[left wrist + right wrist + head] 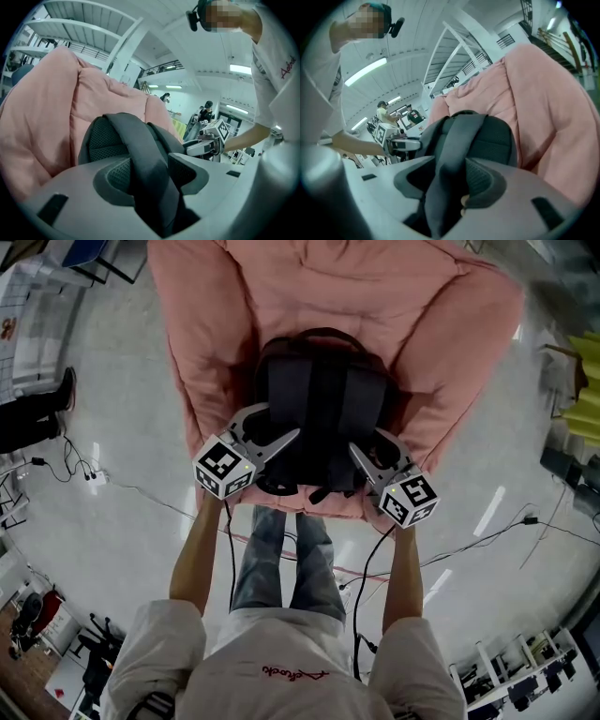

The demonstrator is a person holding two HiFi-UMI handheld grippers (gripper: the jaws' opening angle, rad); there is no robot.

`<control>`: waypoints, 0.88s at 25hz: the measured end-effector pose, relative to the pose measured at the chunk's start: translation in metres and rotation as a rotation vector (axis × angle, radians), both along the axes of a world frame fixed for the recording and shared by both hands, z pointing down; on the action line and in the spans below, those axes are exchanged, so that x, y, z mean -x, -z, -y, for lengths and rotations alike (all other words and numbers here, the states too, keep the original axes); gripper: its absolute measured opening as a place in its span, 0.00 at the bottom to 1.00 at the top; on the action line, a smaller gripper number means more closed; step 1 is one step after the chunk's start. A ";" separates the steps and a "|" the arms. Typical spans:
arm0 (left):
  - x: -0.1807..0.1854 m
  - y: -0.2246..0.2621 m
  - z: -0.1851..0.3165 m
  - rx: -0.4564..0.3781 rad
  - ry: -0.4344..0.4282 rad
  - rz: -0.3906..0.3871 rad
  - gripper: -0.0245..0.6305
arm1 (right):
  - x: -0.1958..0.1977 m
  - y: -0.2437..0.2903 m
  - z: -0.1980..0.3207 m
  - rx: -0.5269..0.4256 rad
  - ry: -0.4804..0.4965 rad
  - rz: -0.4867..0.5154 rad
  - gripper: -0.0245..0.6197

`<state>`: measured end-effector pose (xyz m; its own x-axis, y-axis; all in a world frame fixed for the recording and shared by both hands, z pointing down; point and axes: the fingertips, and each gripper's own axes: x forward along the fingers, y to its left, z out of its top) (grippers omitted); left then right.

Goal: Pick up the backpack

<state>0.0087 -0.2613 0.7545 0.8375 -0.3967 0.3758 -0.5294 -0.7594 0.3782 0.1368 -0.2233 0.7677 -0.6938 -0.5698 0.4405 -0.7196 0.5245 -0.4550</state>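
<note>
Nearest, the left gripper (151, 176) has its jaws closed narrowly on the left-hand strap (140, 150), which fills the gap between them. The right gripper (449, 180) has its jaws fairly wide around the right-hand strap (452, 140). A thin dark gap shows on one side of that strap, so it does not look clamped.

The main risk is that lifting now lets the right-hand strap slide out. The backpack (323, 395) would then hang from one side, tip and swing. Even with both straps held, the slack in them would probably let the bag sag before it rises.

The backpack sits upright, deep in a pink padded chair (234, 296), its straps facing the person. The cushioned sides rise close on both flanks and behind, so they leave little room sideways. The open ways are upward and toward the person, whose legs (281, 559) stand just at the seat's front edge.

Farther out, cables (150, 491) trail across the shiny floor (122, 549) near the feet, where a backward step could catch them.
</note>
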 end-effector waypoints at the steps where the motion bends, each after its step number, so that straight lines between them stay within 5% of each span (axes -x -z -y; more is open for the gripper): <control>1: -0.002 0.001 0.002 -0.001 -0.002 -0.007 0.38 | 0.003 0.003 0.000 0.006 0.017 0.030 0.35; 6: -0.006 0.014 0.016 -0.040 0.003 -0.044 0.37 | 0.024 0.015 0.008 -0.008 0.095 0.086 0.35; 16: -0.021 0.033 0.054 -0.080 -0.013 -0.083 0.36 | 0.042 0.023 0.048 -0.016 0.055 0.233 0.35; 22: -0.035 0.041 0.068 -0.073 -0.055 -0.115 0.35 | 0.051 0.037 0.072 -0.056 0.083 0.209 0.35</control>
